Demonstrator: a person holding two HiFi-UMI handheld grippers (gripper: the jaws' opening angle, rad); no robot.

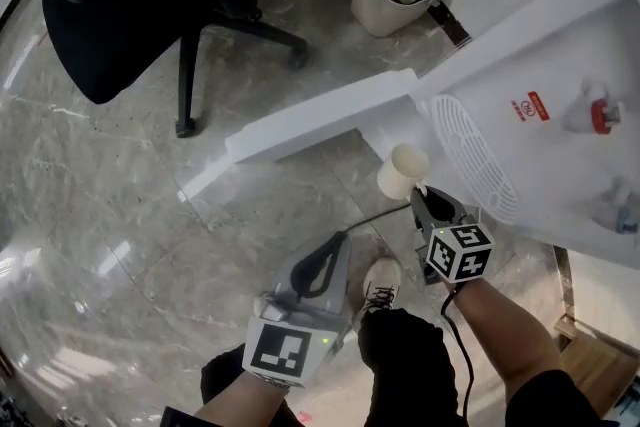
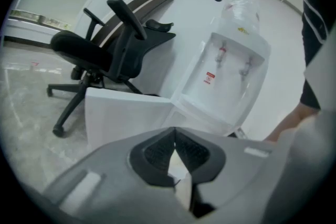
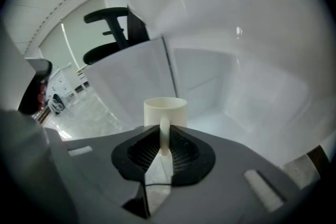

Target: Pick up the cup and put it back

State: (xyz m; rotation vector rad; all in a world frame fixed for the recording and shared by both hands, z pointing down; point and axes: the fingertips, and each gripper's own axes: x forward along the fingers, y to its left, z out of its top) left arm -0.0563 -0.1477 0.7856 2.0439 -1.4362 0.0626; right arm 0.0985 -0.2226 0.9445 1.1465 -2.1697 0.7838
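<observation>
The head view looks steeply down from above onto the marble floor (image 1: pixel 100 215), with the left gripper (image 1: pixel 325 260) and right gripper (image 1: pixel 425 200) near its bottom edge. The left gripper view sits low and further back, facing the water dispenser (image 2: pixel 226 81) front and the office chair (image 2: pixel 105 55). The right gripper view is close in, the cup (image 3: pixel 165 110) just ahead. All 3 views share the water dispenser and office chair.

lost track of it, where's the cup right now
In the head view the cup is right of centre, pinched by its handle in the right gripper, close to the water dispenser.
</observation>
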